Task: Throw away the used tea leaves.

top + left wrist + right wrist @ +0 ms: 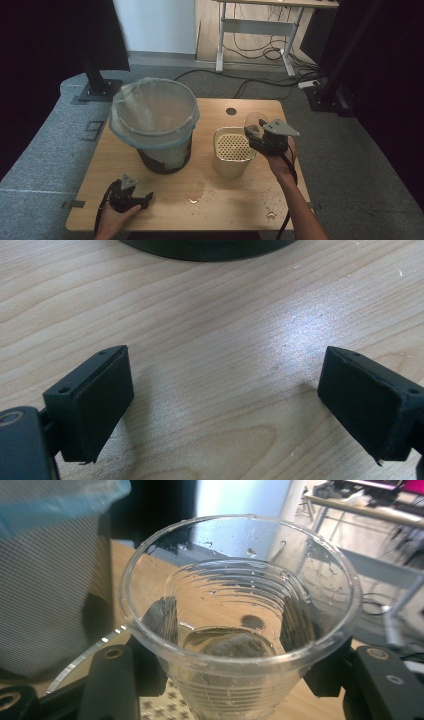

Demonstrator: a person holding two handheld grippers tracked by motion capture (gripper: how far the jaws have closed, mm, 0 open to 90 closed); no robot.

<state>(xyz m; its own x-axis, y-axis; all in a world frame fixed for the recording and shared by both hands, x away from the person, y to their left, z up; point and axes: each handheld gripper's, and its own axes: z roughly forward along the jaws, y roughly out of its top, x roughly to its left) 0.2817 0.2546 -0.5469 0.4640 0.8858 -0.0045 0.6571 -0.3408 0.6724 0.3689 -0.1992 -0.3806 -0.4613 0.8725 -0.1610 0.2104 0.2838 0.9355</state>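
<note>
A clear plastic cup (pixel 254 120) is tipped on its side just over the far right rim of a cream container with a perforated strainer top (pixel 233 145). My right gripper (pixel 254 131) is shut on the cup. In the right gripper view the cup (pixel 240 580) faces me mouth first, wet inside, with the black jaws pressing its lower sides, and my right gripper (pixel 235 680) holds it above the strainer (pixel 162 706). My left gripper (pixel 146 199) rests low at the table's front left. Its jaws stand wide apart with nothing between them, my left gripper (pixel 225 405) over bare wood.
A black mesh bin with a bluish liner (pixel 155 120) stands left of the container; its base (pixel 205 246) lies just ahead of the left gripper. A water puddle (pixel 192 187) and droplets (pixel 270 201) lie on the wooden table (pixel 235 210). A desk frame and cables lie on the floor beyond.
</note>
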